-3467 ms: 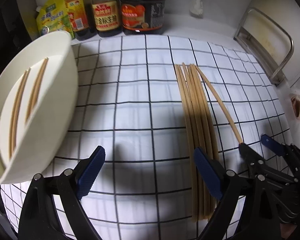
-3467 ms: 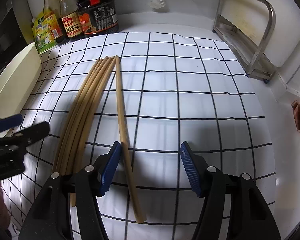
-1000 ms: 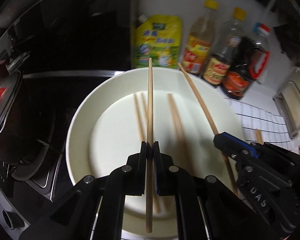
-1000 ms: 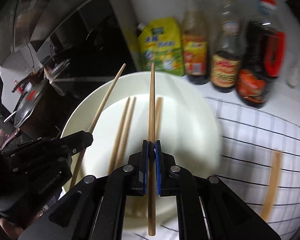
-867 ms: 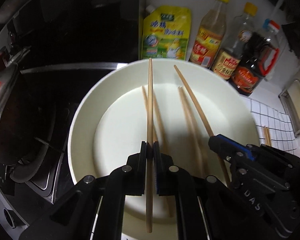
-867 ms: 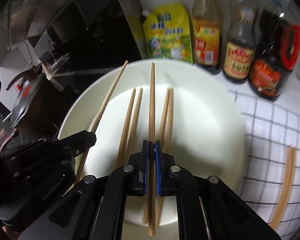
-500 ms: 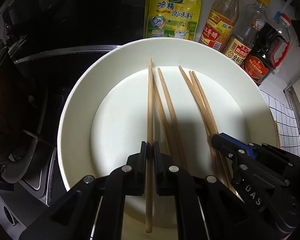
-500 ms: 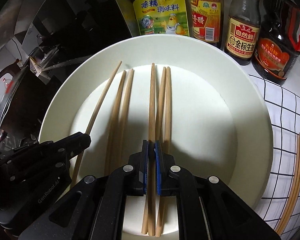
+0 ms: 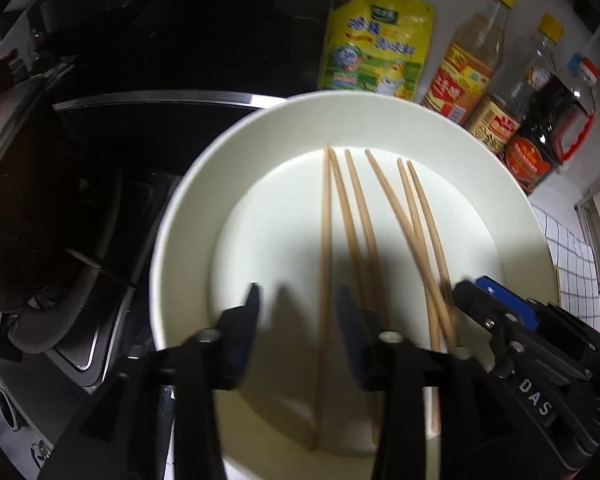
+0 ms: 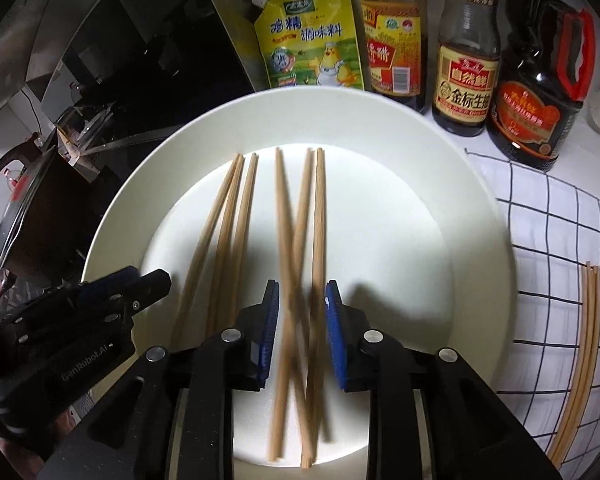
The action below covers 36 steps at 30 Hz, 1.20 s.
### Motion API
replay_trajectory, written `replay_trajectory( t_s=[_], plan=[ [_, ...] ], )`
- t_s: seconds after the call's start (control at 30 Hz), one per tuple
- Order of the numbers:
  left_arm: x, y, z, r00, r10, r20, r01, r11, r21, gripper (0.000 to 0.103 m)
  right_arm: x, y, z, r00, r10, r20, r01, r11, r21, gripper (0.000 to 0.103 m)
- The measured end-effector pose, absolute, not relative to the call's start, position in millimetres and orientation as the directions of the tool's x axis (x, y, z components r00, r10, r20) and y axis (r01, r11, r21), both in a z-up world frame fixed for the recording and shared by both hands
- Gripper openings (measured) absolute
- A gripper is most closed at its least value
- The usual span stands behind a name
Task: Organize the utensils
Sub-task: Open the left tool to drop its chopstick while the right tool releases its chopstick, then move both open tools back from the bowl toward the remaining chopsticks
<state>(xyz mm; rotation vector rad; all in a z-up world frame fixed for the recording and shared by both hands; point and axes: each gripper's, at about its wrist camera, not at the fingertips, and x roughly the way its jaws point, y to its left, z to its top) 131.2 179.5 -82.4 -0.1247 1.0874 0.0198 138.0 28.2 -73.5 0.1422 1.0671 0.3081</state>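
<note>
A cream round plate point(image 9: 188, 216) point(image 10: 452, 184) holds several wooden chopsticks point(image 9: 325, 216) point(image 10: 236, 208). My left gripper point(image 9: 298, 312) is open just above the plate, and the chopstick it held lies between its jaws on the plate. My right gripper point(image 10: 299, 312) is open too, over a crossed pair of chopsticks point(image 10: 296, 236). Each gripper shows in the other's view: the right one point(image 9: 500, 320) and the left one point(image 10: 112, 292). A few more chopsticks point(image 10: 584, 344) lie on the checked cloth to the right.
A yellow seasoning pouch point(image 10: 312, 36) and three sauce bottles point(image 10: 466, 60) stand behind the plate. A dark stove top point(image 9: 80, 184) lies left of it. The white checked cloth point(image 10: 560, 216) covers the counter on the right.
Both grippers have opened and dropped their chopsticks onto the plate. Before that they carried them from the cloth to the plate.
</note>
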Motion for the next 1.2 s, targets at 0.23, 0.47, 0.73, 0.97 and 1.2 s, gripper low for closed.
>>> replay_trajectory(
  t_s=[0.23,0.47,0.73,0.97,1.2],
  plan=[
    [121.7,182.5,-72.4,0.484,-0.03,-0.874,-0.086,0.993,-0.082,0.061,126.1,22.2,-67.0,0.454,0.317,-0.832,-0.181,0.948,0.262,0.031],
    [108.0,183.8,-64.1,0.499,-0.019,-0.866,-0.082,0.994,-0.07,0.062,111.1,17.7,-57.0,0.468,0.324,-0.822,-0.19,0.946,0.264,0.037],
    [84.5,178.5,-50.1,0.524,0.002,-0.852,-0.085,0.995,-0.05,0.063,90.0,6.3,-42.8,0.485,0.331,-0.809,-0.198,0.943,0.267,0.04],
    [64.7,165.1,-36.8,0.543,0.004,-0.839,-0.09,0.995,-0.053,0.066,70.4,-7.6,-33.8,0.494,0.328,-0.805,-0.203,0.944,0.26,0.047],
    [48.7,142.0,-27.0,0.561,-0.008,-0.828,-0.072,0.996,-0.058,0.073,48.3,-32.2,-28.7,0.504,0.322,-0.802,-0.195,0.947,0.257,0.051]
  ],
)
